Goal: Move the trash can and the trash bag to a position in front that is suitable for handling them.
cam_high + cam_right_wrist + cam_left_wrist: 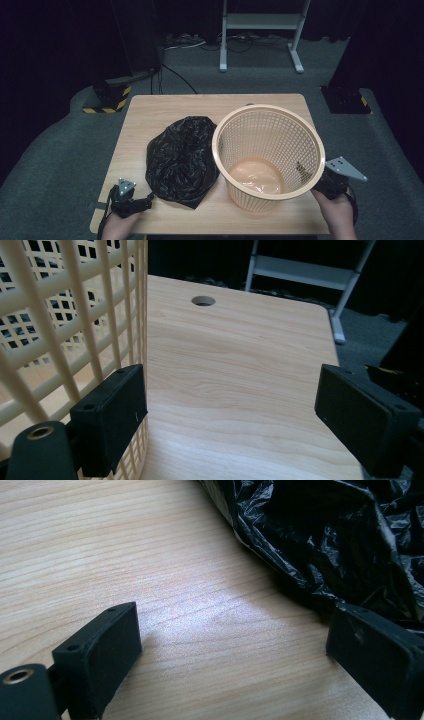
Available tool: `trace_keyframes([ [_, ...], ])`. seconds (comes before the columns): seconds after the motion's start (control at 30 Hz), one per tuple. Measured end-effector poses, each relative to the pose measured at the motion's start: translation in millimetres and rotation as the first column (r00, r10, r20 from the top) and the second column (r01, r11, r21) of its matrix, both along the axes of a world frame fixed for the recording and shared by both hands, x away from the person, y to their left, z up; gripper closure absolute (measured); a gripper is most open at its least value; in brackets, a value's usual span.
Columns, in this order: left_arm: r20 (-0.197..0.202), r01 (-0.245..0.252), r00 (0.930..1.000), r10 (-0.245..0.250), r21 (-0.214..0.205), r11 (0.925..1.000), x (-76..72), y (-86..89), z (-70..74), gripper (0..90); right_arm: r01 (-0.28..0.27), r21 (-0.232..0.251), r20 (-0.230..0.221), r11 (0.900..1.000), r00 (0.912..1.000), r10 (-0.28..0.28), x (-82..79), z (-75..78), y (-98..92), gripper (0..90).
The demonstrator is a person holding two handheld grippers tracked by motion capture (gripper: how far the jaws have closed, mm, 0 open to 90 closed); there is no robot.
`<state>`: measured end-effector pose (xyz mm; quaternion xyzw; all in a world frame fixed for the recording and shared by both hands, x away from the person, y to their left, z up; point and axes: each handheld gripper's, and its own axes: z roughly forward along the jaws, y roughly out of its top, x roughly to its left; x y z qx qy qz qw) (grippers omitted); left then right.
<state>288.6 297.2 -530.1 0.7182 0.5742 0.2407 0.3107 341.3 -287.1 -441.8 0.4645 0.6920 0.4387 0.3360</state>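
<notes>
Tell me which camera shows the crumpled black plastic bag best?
The high view: the whole crumpled black plastic bag lies on the table beside the basket. The left gripper view catches just its wrinkled edge up close.

The setting is a lab or recording studio, not a home. Black curtains point(45, 45) enclose the area on all sides. The floor is grey carpet point(50, 165). Cables point(200, 42) run loose across it to a white metal stand point(262, 22). Yellow-and-black hazard tape point(107, 102) marks a black equipment base. A small wooden counter point(165, 107) with a cable hole point(203, 301) stands alone in the centre.
</notes>
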Motion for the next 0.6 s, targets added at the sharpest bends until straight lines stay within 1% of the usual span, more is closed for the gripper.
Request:
trace_keyframes([
  [0.07,0.0,0.0,1.0,0.0,0.0,1.0,0.0,0.0,0.0,7.3,-0.018,0.001,-0.003,0.9998,0.9998,0.018,1.4,-0.4,8.7,12.8],
  [0.2,-0.001,0.001,1.0,-0.001,0.0,1.0,-0.1,0.0,0.1,7.3,-0.033,-0.002,-0.005,0.9994,0.9994,0.033,2.6,-1.4,15.8,12.8],
  [0.3,0.002,0.002,1.0,-0.002,0.0,1.0,-0.2,-0.1,0.0,7.3,-0.03,-0.001,-0.011,0.9996,0.9995,0.03,2.7,-3.3,15.8,12.5],
  [0.33,0.002,0.002,1.0,-0.002,0.0,1.0,-0.3,-0.1,0.0,7.5,-0.021,0.002,-0.028,0.9998,0.9994,0.021,2.3,-8.8,12.3,12.5],
  [0.37,0.002,0.002,1.0,-0.002,0.0,1.0,-0.4,-0.1,0.0,7.5,-0.021,0.002,-0.028,0.9998,0.9994,0.021,2.3,-8.8,12.3,12.5],
  [0.43,0.009,0.008,0.9999,-0.008,-0.003,1.0,-1.0,0.3,0.3,9.4,-0.013,-0.002,-0.067,0.9999,0.9977,0.012,2.1,-20.9,5.8,12.6],
  [0.47,0.008,0.005,1.0,-0.005,-0.007,1.0,-1.3,0.8,0.5,10.7,-0.004,-0.013,-0.112,0.9999,0.9937,0.003,2.1,-34.4,0.4,12.7],
  [0.5,0.01,0.004,0.9999,-0.004,-0.011,0.9999,-1.3,1.2,0.5,10.7,-0.004,-0.013,-0.112,0.9999,0.9937,0.003,2.1,-34.4,0.4,12.7],
  [0.53,0.01,0.007,0.9999,-0.007,-0.014,0.9999,-1.5,1.6,0.7,10.7,-0.001,-0.017,-0.132,0.9999,0.9912,-0.001,2.0,-39.4,-1.3,12.7],
  [0.57,0.012,0.013,0.9998,-0.013,-0.015,0.9998,-1.8,1.7,0.7,10.8,-0.001,-0.025,-0.167,0.9997,0.986,-0.003,1.9,-47.5,-4.2,12.7],
  [0.6,0.014,0.02,0.9997,-0.02,-0.013,0.9997,-2.3,2.2,1.0,11.1,0.0,-0.033,-0.187,0.9995,0.9823,-0.006,2.1,-53.5,-6.1,12.7],
])
